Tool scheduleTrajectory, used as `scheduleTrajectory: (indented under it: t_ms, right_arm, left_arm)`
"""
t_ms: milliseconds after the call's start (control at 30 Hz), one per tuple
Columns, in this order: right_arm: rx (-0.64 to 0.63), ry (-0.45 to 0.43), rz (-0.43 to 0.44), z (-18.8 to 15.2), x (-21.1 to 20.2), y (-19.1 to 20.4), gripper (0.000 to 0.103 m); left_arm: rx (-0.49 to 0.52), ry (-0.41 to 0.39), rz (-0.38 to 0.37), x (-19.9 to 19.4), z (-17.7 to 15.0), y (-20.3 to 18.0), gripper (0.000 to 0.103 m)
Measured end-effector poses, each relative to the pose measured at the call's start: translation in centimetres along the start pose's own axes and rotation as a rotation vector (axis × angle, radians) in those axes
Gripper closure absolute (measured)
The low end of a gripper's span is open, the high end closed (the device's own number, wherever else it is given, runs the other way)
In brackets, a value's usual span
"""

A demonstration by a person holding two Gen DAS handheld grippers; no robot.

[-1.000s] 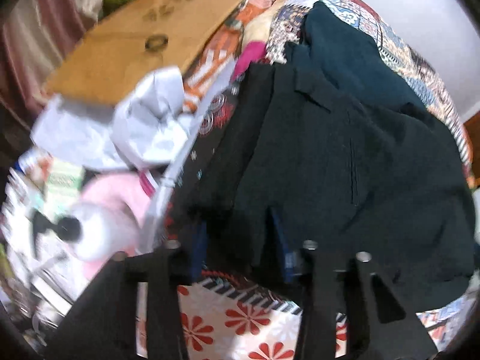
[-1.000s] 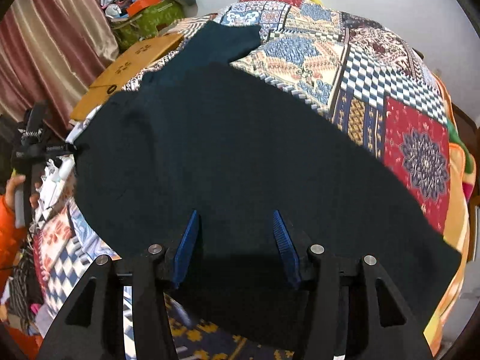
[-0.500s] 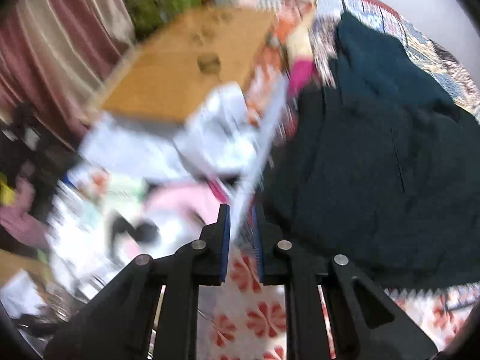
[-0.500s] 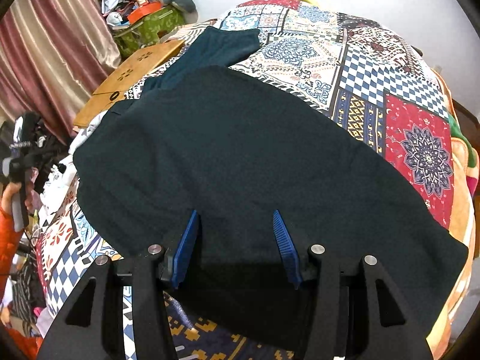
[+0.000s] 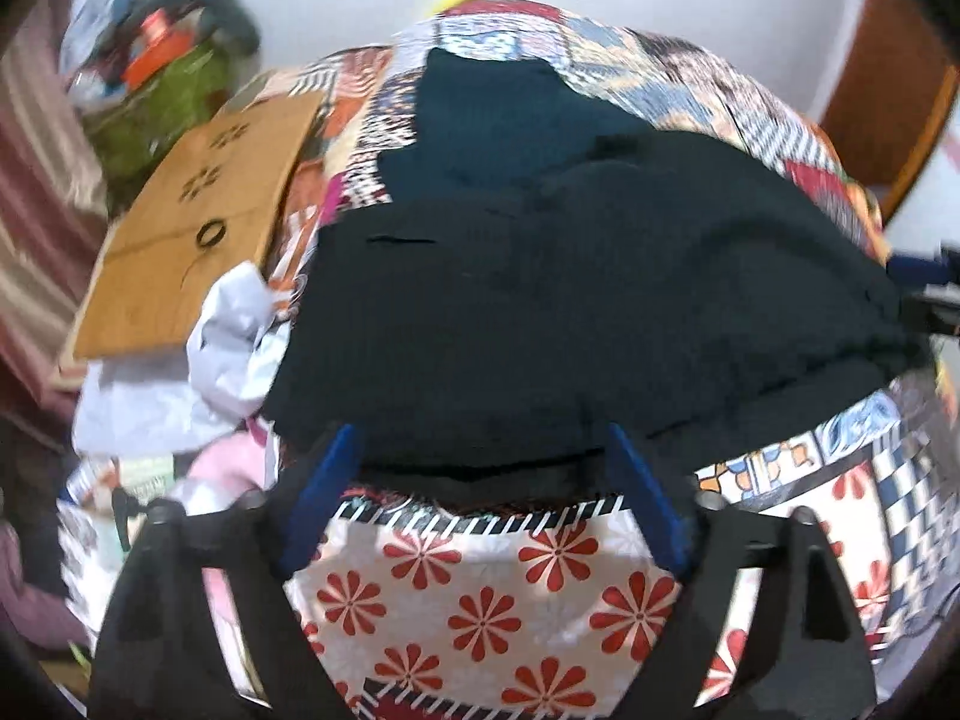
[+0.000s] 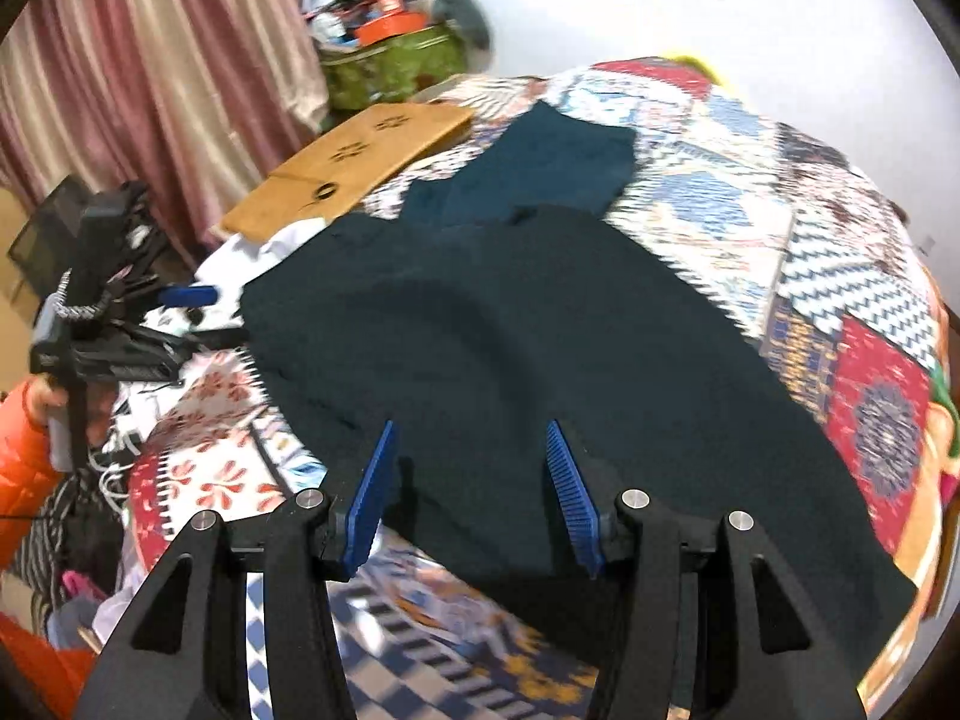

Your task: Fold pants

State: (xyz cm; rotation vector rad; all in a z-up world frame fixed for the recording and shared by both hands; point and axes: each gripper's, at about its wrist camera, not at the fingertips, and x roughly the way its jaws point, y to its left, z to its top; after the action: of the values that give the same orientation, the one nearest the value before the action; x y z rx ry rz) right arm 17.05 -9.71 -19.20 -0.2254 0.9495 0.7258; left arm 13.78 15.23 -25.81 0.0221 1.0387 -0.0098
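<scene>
Dark teal pants (image 5: 570, 300) lie spread on a patchwork bedspread (image 5: 480, 588), folded over so one layer lies on another; they also fill the middle of the right wrist view (image 6: 540, 348). My left gripper (image 5: 486, 480) is open and empty, its blue pads either side of the pants' near edge. My right gripper (image 6: 474, 468) is open and empty, just above the pants' near edge. The left gripper also shows at the left of the right wrist view (image 6: 180, 312), held by a hand in an orange sleeve.
A brown cardboard sheet (image 5: 192, 228) lies at the bed's left side, with white cloth (image 5: 222, 330) and pink items below it. A green bag (image 6: 390, 66) with clutter stands against the wall beside a striped curtain (image 6: 150, 72). A wooden bed frame (image 5: 888, 90) shows far right.
My left gripper, shut half a second ago beside the pants' edge, has opened and swung right to face the pants. My right gripper has drawn back and tilted up; it stays open.
</scene>
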Motion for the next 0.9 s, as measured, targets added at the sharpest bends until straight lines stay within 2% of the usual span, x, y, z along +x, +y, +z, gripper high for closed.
scheduleTrajectory:
  t_ms: [100, 200, 300, 367, 433, 467, 500, 533, 600, 633, 700, 800, 900]
  right_arm:
    - [-0.032, 0.035, 0.025, 0.4, 1.7, 1.1, 0.055]
    - [-0.071, 0.083, 0.044, 0.8, 3.7, 1.9, 0.055]
    - [-0.125, 0.104, 0.022, 1.1, 5.1, 2.7, 0.052]
    - [-0.208, 0.111, 0.006, 1.1, 5.7, 3.8, 0.052]
    - [-0.263, 0.112, -0.009, 1.1, 6.0, 4.4, 0.055]
    - [-0.27, 0.106, -0.014, 1.2, 6.2, 4.5, 0.056]
    - [-0.267, 0.101, -0.015, 1.3, 6.3, 4.4, 0.064]
    - [-0.264, 0.095, -0.022, 1.4, 6.3, 4.3, 0.077]
    - [-0.246, 0.084, -0.007, 1.9, 6.2, 4.1, 0.091]
    - [-0.224, 0.081, 0.011, 2.0, 6.0, 4.0, 0.094]
    - [-0.194, 0.066, 0.03, 2.3, 5.5, 3.9, 0.096]
    - [-0.214, 0.06, 0.069, 2.3, 4.4, 4.5, 0.098]
    - [-0.194, 0.066, 0.108, 2.3, 3.8, 4.6, 0.098]
  left_arm:
    - [0.056, 0.045, 0.03, 2.0, -0.4, -1.1, 0.013]
    - [0.038, 0.051, 0.018, 3.4, -0.6, -0.7, 0.013]
    - [0.055, 0.026, 0.016, 3.5, -0.6, -1.1, 0.013]
    - [0.091, -0.001, 0.008, 3.1, -0.4, -2.0, 0.013]
    - [0.122, -0.025, 0.012, 2.9, 0.2, -2.7, 0.014]
    - [0.141, -0.034, 0.01, 2.8, 0.5, -3.1, 0.019]
    - [0.157, -0.045, 0.011, 2.7, 0.8, -3.5, 0.028]
    - [0.166, -0.052, 0.012, 2.7, 1.0, -3.8, 0.033]
    - [0.166, -0.067, 0.003, 2.5, 1.4, -4.1, 0.052]
    - [0.161, -0.088, 0.003, 2.1, 1.5, -4.2, 0.056]
    - [0.159, -0.127, 0.003, 1.3, 1.4, -4.2, 0.073]
    - [0.146, -0.167, -0.014, -0.1, 1.3, -3.9, 0.077]
    - [0.109, -0.167, -0.054, -0.7, 0.8, -3.4, 0.079]
